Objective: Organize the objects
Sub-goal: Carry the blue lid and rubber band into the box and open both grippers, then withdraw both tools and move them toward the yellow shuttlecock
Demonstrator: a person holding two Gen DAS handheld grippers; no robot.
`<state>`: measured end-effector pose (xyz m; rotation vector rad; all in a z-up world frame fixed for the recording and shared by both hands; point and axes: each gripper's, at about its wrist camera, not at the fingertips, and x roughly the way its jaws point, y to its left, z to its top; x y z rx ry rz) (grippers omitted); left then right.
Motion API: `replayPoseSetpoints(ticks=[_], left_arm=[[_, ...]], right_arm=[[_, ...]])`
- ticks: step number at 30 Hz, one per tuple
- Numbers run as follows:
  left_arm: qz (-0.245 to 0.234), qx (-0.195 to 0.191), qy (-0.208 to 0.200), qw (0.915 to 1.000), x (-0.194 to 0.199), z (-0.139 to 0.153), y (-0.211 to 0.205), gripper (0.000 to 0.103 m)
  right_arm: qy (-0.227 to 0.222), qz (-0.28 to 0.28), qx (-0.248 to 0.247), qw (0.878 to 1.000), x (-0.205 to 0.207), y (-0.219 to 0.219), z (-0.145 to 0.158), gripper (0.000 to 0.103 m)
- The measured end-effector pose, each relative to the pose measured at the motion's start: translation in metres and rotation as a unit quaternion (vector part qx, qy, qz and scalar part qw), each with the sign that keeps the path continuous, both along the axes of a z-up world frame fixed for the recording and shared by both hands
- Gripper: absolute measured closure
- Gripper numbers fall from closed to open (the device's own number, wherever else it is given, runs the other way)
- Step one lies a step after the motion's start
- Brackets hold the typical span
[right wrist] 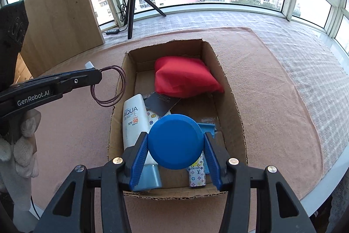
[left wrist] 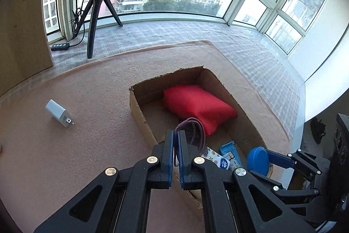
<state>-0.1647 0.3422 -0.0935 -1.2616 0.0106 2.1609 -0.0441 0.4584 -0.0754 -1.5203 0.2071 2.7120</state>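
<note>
Box [right wrist: 231, 102] drop | left gripper [left wrist: 176, 134] pinches hair ties [left wrist: 194, 130], right gripper [right wrist: 175, 143] clamps blue lid [right wrist: 175, 141] | lower inside walls before releasing

Your cardboard box [right wrist: 231, 102] is raw brown card, matt, with ragged torn edges. The red pouch [right wrist: 185, 78] in it looks like soft matt cloth. Your blue disc [right wrist: 175, 141] is smooth matt plastic; the sunscreen tube [right wrist: 133, 121] is glossy white plastic. The pink mat [right wrist: 272, 91] looks napped and felt-like. Your glove [right wrist: 19, 152] is white knit.
</note>
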Motion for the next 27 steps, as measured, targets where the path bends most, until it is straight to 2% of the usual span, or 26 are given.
replayPoseSetpoints(ticks=[9, 12, 13, 15, 21, 27], left_arm=[[0.001, -0.012, -0.025, 0.9996, -0.015, -0.012, 0.019, 0.097], [0.0, -0.017, -0.023, 0.9996, -0.014, -0.012, 0.019, 0.075], [0.002, -0.016, -0.022, 0.9996, -0.013, -0.011, 0.018, 0.07], [0.004, -0.013, -0.023, 0.9996, -0.013, -0.01, 0.016, 0.07], [0.015, -0.015, -0.016, 0.9996, -0.003, -0.005, -0.002, 0.07], [0.042, -0.016, -0.007, 0.999, 0.012, 0.001, -0.042, 0.07]], right_arm=[[-0.002, 0.002, -0.001, 1.0, -0.003, 0.008, -0.005, 0.057], [0.006, 0.003, -0.007, 1.0, -0.002, 0.01, -0.003, 0.055], [0.007, 0.002, -0.011, 1.0, -0.002, 0.011, -0.002, 0.051], [0.007, -0.004, -0.018, 1.0, -0.002, 0.013, -0.001, 0.045], [0.006, -0.008, -0.032, 0.999, 0.0, 0.013, 0.0, 0.045], [0.013, 0.002, -0.041, 0.999, -0.002, 0.0, 0.004, 0.044]])
